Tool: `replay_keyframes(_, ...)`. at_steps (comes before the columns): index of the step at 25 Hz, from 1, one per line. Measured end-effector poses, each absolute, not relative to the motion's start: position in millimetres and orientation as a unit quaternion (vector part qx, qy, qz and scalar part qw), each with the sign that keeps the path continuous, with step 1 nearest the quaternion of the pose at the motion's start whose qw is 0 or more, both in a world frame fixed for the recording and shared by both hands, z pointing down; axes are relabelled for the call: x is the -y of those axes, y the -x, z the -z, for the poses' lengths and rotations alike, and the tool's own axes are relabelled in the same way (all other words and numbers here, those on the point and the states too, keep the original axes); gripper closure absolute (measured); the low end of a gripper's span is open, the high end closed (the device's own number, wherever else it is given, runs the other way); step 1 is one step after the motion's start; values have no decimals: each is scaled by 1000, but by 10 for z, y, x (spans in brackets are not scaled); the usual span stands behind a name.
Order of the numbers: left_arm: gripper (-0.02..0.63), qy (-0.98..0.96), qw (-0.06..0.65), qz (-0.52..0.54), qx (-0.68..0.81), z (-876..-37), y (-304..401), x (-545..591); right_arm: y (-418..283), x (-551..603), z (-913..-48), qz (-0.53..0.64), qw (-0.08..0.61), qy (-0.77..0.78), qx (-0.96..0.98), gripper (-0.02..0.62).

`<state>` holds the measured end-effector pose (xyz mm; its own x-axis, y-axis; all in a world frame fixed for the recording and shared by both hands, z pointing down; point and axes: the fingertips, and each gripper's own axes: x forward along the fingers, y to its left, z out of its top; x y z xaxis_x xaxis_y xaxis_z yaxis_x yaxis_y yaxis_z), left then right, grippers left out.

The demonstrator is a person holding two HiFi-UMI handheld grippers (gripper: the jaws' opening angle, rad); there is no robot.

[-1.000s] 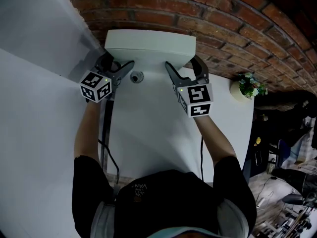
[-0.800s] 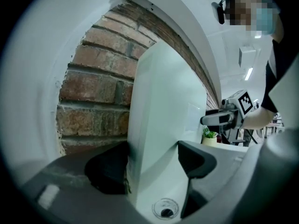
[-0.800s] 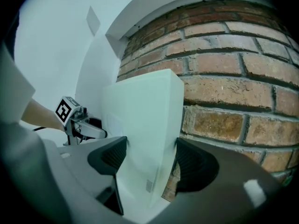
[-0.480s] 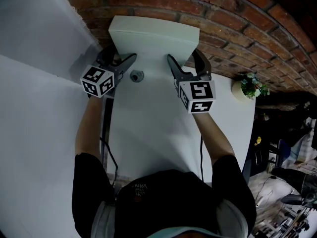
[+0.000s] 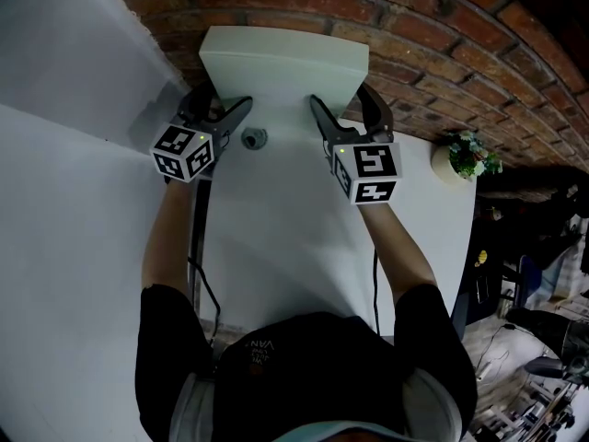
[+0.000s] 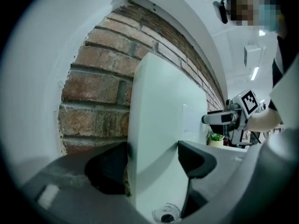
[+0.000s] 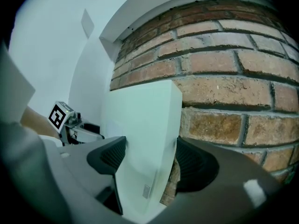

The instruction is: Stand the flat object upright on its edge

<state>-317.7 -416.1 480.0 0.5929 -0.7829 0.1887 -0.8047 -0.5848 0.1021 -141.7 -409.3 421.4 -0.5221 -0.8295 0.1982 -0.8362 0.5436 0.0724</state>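
A white flat slab stands on its long edge on the white table, its back close to the brick wall. My left gripper clasps the slab's left end. In the left gripper view the slab fills the gap, with one pad behind it and one in front. My right gripper clasps the right end. Its jaws have just eased open a little, but in the right gripper view the slab is still between them, and both pads look pressed against it.
A round cable hole lies in the table just in front of the slab. A small potted plant stands at the table's right end. A white wall panel rises on the left. Dark clutter lies beyond the right edge.
The slab has tipped up from a lean to stand steeper against the bricks. Both grippers have shifted slightly toward the wall with it.
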Motion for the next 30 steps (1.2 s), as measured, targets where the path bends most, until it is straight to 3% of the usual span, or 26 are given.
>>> replay_keyframes(18, 258, -885, 73, -51, 457, -4573, 3198, 3818, 1217, 3821, -4155, -25, 97, -490, 866, 254)
replay_keyframes(23, 258, -882, 62, -39, 465, -4449, 3133, 3568, 1179, 3656, -4101, -27, 94, -486, 869, 281)
replay_keyframes(30, 273, -886, 41, -19, 461, -4238, 2954, 3211, 1127, 3429, -4061, -26, 94, -483, 870, 382)
